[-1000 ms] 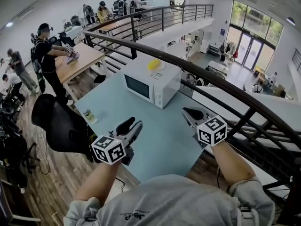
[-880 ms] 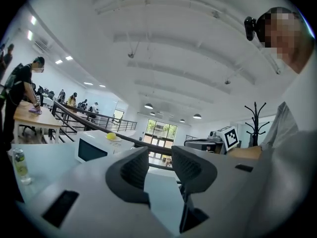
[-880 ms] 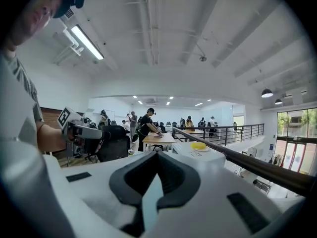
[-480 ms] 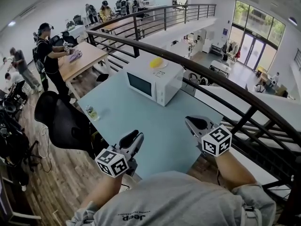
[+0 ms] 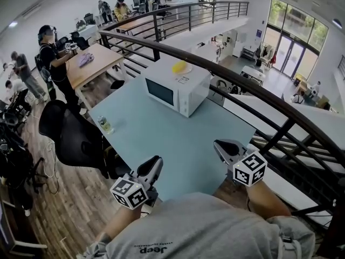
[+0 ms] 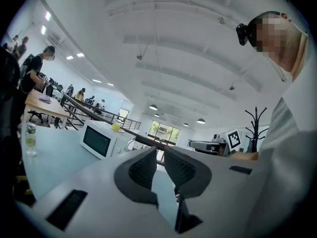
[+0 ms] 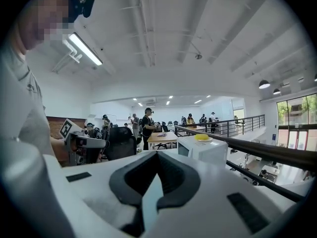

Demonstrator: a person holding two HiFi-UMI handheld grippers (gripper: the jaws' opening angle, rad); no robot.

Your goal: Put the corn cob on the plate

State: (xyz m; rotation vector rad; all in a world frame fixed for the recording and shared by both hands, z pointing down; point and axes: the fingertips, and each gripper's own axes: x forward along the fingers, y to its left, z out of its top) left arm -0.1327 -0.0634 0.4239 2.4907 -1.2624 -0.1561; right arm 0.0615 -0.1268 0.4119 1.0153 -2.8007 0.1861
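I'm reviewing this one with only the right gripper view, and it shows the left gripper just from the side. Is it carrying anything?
Observer: No. In the left gripper view the left gripper is empty. Its jaws have just been closing, with a narrow gap left and nothing between them.
Operator: Besides the microwave, does anything stand on the table?
Observer: Yes. The head view shows a small bottle near the table's left edge, well apart from the microwave.

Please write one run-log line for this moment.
left claw: empty, jaws just closing | right claw: shut, empty | yellow corn cob: atop white microwave
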